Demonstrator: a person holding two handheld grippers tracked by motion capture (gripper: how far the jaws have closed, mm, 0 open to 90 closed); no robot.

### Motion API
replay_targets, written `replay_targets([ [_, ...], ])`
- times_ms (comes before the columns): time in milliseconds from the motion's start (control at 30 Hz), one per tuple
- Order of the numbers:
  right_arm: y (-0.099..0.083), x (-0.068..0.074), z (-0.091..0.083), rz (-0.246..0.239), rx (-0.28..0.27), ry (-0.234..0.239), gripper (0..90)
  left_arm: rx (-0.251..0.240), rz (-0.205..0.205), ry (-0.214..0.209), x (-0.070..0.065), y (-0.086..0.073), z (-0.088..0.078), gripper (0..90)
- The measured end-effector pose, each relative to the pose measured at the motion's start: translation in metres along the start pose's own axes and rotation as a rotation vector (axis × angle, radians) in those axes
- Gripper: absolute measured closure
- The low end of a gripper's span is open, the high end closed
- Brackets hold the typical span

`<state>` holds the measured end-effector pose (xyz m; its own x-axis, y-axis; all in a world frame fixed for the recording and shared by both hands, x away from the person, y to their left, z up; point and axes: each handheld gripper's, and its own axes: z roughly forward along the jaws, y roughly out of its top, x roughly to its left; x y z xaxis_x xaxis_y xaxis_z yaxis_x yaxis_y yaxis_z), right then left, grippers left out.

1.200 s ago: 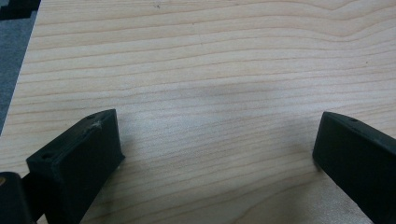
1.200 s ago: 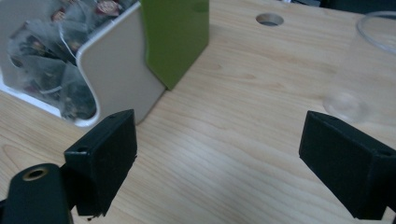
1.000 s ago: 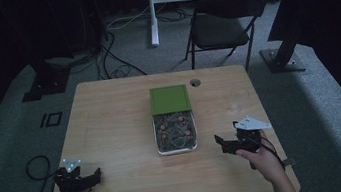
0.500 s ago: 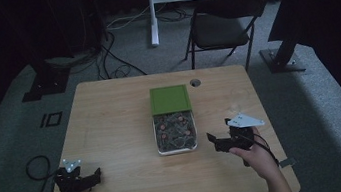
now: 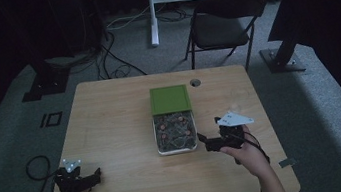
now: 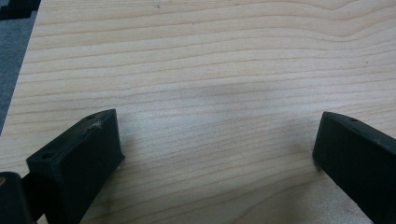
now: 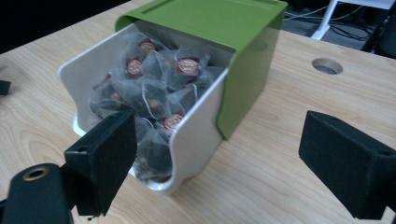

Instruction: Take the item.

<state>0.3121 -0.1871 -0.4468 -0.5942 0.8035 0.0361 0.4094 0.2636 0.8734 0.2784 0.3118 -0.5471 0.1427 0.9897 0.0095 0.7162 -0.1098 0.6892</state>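
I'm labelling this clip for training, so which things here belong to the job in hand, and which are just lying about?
In the job:
right gripper, open, beside the box
white box with its green lid slid halfway back
tea bags inside it

Just about:
left gripper, open over bare table
folding chair
floor cables

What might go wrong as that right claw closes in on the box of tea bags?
1. The right gripper comes at the box from its corner with jaws wide open; a jaw could nudge the light box across the table rather than reach inside.
2. The tea bags are soft and heaped together, so the jaws may pinch several, or tear one.
3. The left gripper rests far away, so nothing steadies the box.
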Motion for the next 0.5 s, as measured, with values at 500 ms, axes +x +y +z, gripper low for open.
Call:
replay_targets([
  [500, 0.014, 0.019, 0.015, -0.043, -0.001, 0.047, 11.4, 0.0, 0.0, 0.0, 0.0, 0.0, 0.0, 1.7],
])
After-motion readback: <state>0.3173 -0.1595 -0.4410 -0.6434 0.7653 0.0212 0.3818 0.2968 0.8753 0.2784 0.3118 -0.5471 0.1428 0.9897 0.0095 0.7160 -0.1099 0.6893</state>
